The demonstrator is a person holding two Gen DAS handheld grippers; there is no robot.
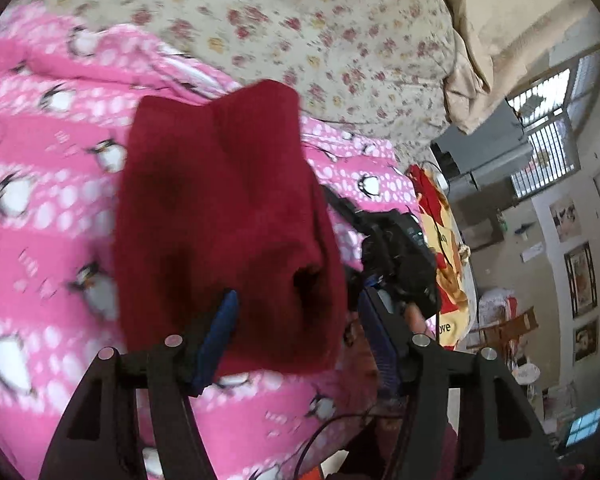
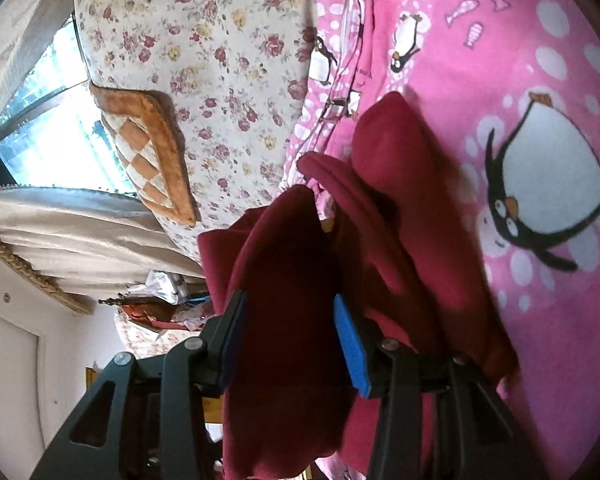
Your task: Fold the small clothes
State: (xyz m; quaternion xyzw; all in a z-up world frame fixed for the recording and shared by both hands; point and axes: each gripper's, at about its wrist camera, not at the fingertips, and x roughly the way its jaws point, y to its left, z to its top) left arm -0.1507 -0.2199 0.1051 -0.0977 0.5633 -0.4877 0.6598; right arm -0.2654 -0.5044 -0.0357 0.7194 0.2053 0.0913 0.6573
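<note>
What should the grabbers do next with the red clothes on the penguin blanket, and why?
Probably lower the dark red garment flat onto the pink penguin blanket. The right gripper has bunched cloth between its pads, and the left gripper stands open with cloth draped over one finger, so the garment looks too rumpled to fold neatly.

We could read only the letters "ove" on the red-and-yellow printed cloth (image 1: 446, 264) at the bed's edge; small marks on the pink penguin-patterned blanket (image 1: 40, 240) were too blurred.
</note>
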